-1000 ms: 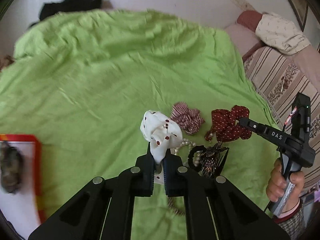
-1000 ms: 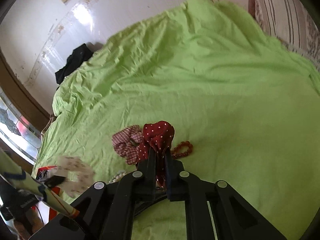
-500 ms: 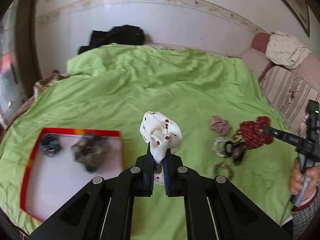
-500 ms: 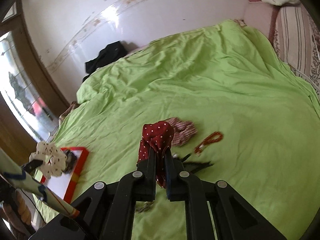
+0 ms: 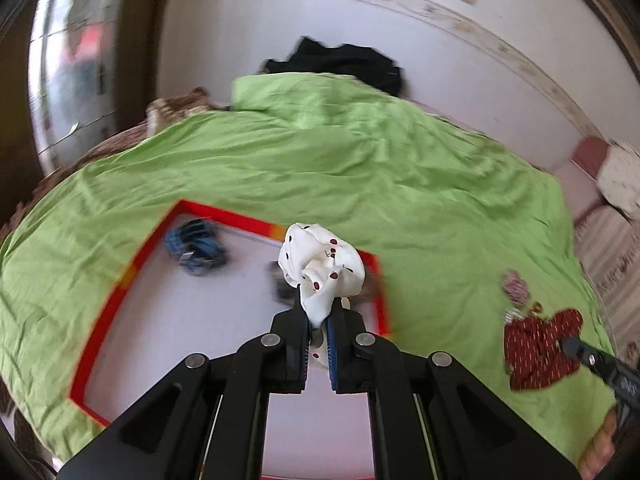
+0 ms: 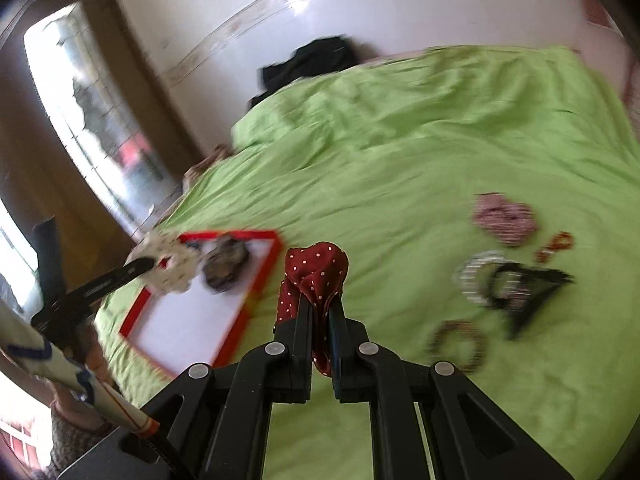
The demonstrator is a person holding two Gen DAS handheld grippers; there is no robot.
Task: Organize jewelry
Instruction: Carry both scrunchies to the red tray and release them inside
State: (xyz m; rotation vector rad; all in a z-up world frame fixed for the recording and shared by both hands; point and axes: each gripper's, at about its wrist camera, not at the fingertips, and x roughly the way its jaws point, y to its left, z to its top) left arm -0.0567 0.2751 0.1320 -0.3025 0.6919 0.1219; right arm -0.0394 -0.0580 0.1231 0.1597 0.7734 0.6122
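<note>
My left gripper [image 5: 319,312] is shut on a white scrunchie with dark red dots [image 5: 322,266] and holds it above the red-rimmed white tray [image 5: 120,292]. A blue hair piece [image 5: 198,246] and a dark one, partly hidden behind the scrunchie, lie in the tray. My right gripper [image 6: 320,312] is shut on a dark red scrunchie with white dots [image 6: 314,270], held above the green sheet to the right of the tray [image 6: 264,280]. In the right wrist view the white scrunchie [image 6: 170,262] hangs over the tray's far left corner.
A pink striped scrunchie [image 6: 504,218], an orange bead string [image 6: 554,246], a pearl bracelet [image 6: 474,276], a black clip [image 6: 524,292] and a brown bracelet [image 6: 456,344] lie on the green sheet [image 6: 400,160]. Black clothing [image 5: 340,62] lies by the wall. A window is at left.
Both grippers have swung left with their scrunchies, from over the jewelry pile towards the tray. The left one is now above the tray; the right one is beside it.
</note>
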